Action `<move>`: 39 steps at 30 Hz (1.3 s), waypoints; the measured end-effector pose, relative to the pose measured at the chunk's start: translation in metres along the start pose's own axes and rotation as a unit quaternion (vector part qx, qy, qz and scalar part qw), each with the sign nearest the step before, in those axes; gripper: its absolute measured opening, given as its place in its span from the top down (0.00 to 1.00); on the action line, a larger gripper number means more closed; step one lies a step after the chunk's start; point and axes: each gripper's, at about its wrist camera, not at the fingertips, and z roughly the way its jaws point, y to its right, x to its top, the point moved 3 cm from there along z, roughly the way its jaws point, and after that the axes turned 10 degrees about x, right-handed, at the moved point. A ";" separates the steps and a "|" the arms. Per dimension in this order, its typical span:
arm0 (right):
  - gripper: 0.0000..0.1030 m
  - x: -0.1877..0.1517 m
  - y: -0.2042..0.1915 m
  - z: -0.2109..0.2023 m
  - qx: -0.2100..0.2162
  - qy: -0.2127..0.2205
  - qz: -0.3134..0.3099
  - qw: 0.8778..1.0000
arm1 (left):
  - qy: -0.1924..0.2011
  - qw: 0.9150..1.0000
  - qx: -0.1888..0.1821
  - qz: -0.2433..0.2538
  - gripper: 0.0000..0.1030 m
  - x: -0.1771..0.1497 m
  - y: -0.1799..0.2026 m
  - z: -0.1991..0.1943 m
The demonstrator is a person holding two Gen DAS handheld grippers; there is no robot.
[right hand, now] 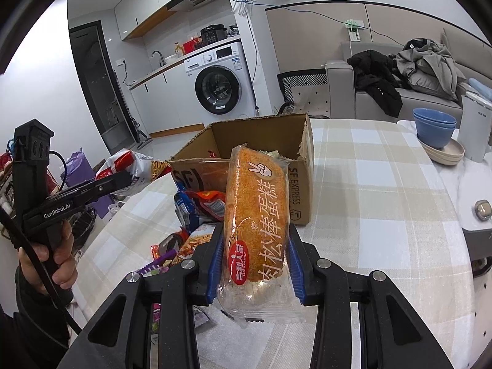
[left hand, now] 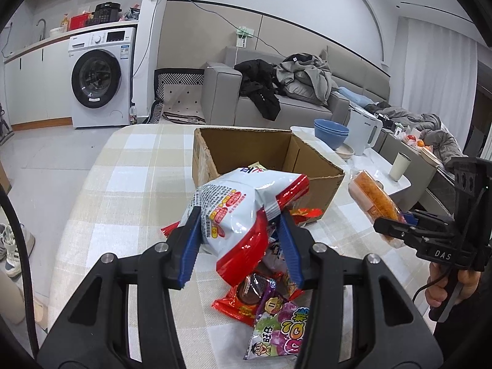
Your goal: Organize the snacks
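Through my left wrist camera, my left gripper point(left hand: 240, 240) sat at lower centre of the frame with its jaws clamped on the white-and-red snack bag point(left hand: 243, 206), which hung crumpled above the table point(left hand: 129, 166) just in front of the cardboard box point(left hand: 264, 156). I judged that bag light, puffy and slick: the film had buckled between my blue pads, so the hold looked safest across the gathered middle rather than on the sealed edge, and squeezing harder would likely have crushed whatever was inside. Below it, at lower centre, lay the loose snack packets point(left hand: 264, 301), red and purple ones overlapping on the checked cloth. At the right edge my right gripper point(left hand: 396, 227) held the orange cake bar point(left hand: 373, 198) up in the air beside the box

Through my right wrist camera, my right gripper point(right hand: 255, 264) filled the bottom of the frame, jaws closed on the lower part of the cake bar point(right hand: 256, 212), which stood nearly upright in its clear wrapper before the cardboard box point(right hand: 303, 166) at centre. It struck me as soft, light and easily dented, the wrapper slippery, so a gentle grip low on the body seemed right. At the left, my left gripper point(right hand: 123, 180) showed side-on with the snack bag point(right hand: 126, 161) at its tip, and more packets point(right hand: 200, 206) lay at the foot of the box
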 end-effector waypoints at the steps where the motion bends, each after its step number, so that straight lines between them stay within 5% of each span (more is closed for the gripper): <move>1: 0.64 0.001 -0.001 0.000 0.000 0.000 -0.001 1.000 | 0.001 1.000 0.000 0.001 0.57 0.002 0.002 -0.001; 29: 0.64 0.037 -0.009 0.014 0.003 0.000 -0.014 1.000 | 0.033 0.999 0.001 -0.011 0.58 0.055 -0.001 -0.021; 39: 0.64 0.054 -0.009 0.025 0.001 -0.008 -0.017 1.000 | 0.031 0.999 -0.006 -0.012 0.58 0.083 0.013 0.001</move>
